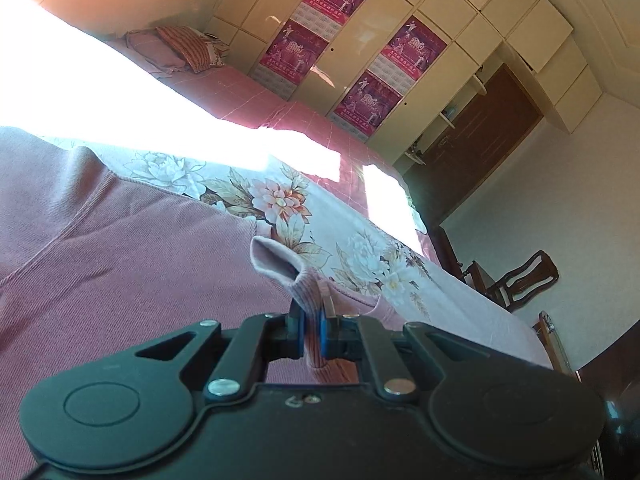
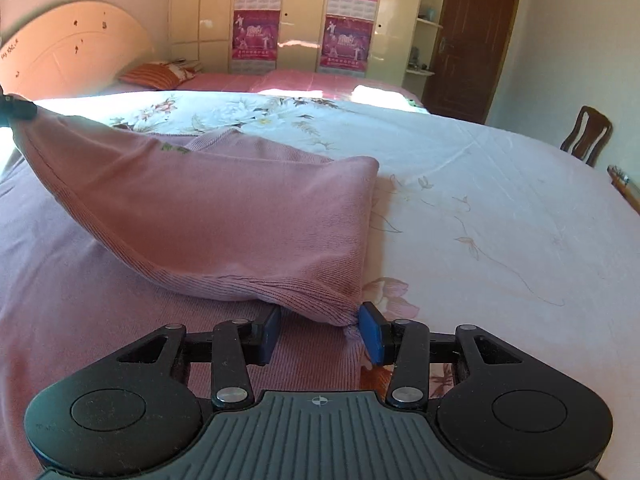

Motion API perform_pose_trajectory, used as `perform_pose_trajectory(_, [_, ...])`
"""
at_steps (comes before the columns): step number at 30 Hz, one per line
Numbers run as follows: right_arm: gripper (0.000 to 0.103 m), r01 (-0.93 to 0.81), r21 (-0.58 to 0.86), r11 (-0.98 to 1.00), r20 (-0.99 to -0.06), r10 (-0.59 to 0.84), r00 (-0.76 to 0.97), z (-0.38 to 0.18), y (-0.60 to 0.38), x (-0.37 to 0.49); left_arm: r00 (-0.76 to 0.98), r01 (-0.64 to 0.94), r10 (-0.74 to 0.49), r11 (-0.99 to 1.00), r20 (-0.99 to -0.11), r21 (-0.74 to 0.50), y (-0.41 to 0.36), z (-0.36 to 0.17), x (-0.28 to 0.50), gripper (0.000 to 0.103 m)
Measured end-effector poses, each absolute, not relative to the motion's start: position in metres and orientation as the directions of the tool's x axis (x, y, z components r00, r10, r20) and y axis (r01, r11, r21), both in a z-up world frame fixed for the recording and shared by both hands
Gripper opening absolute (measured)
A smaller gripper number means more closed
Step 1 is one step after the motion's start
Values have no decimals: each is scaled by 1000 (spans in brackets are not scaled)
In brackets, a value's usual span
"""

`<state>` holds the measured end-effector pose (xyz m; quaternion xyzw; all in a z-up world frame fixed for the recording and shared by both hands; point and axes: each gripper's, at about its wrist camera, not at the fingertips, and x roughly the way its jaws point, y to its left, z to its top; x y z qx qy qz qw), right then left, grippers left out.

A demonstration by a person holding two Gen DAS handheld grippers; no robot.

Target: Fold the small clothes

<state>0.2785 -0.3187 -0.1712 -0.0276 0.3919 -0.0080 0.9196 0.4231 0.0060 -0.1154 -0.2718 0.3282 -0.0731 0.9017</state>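
Note:
A pink knit garment (image 1: pixel 120 248) lies on the floral bedsheet (image 1: pixel 360 248). My left gripper (image 1: pixel 314 312) is shut on its ribbed hem, and a loop of that hem stands up past the fingertips. In the right wrist view the same garment (image 2: pixel 224 216) has one side lifted and folding over itself. The left gripper (image 2: pixel 18 110) holds that side's far corner up at the left edge. My right gripper (image 2: pixel 322 330) is open just above the bed. The near corner of the lifted fold lies between its blue pads (image 2: pixel 372 336) and touches the right one.
The white floral sheet (image 2: pixel 500 200) stretches bare to the right of the garment. Striped pillows (image 2: pixel 156 74) and a headboard (image 2: pixel 68 56) are at the far end. Beyond the bed are a wardrobe with posters (image 2: pixel 344 40), a brown door (image 2: pixel 472 40) and a wooden chair (image 2: pixel 588 136).

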Motion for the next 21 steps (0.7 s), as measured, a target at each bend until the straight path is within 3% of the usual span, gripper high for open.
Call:
perform_pose_trajectory(7, [42, 37, 72, 997, -715, 25, 699, -175, -341, 291, 707, -90, -267, 884, -655, -458, 8, -159, 428, 6])
perform_pose_trajectory(8, [36, 39, 83, 996, -713, 32, 700, -174, -342, 292, 704, -98, -250, 893, -665, -439, 8, -165, 427, 6])
perform_pose_trajectory(9, [9, 62, 88, 994, -721, 21, 693, -175, -345, 294, 698, -111, -232, 899, -677, -423, 10, -170, 427, 6])
perform_pose_trajectory(12, [9, 181, 186, 966, -728, 12, 685, -180, -370, 285, 660, -144, -221, 901, -718, -410, 19, -189, 425, 6])
perform_pose_trajectory(16, [9, 155, 129, 979, -738, -9, 674, -174, -363, 279, 665, -131, -205, 914, -718, -383, 16, -186, 422, 7])
perform_pose_trajectory(18, [10, 142, 164, 976, -744, 28, 668, -168, -367, 273, 674, -149, -174, 920, -718, -363, 18, -179, 419, 22])
perform_pose_trajectory(20, [13, 125, 189, 974, -724, 52, 687, -156, -371, 264, 708, -165, -122, 929, -695, -330, 24, -168, 410, 28])
perform_pose_trajectory(21, [21, 123, 202, 972, -708, 58, 704, -149, -373, 263, 731, -176, -100, 928, -675, -328, 28, -162, 404, 33])
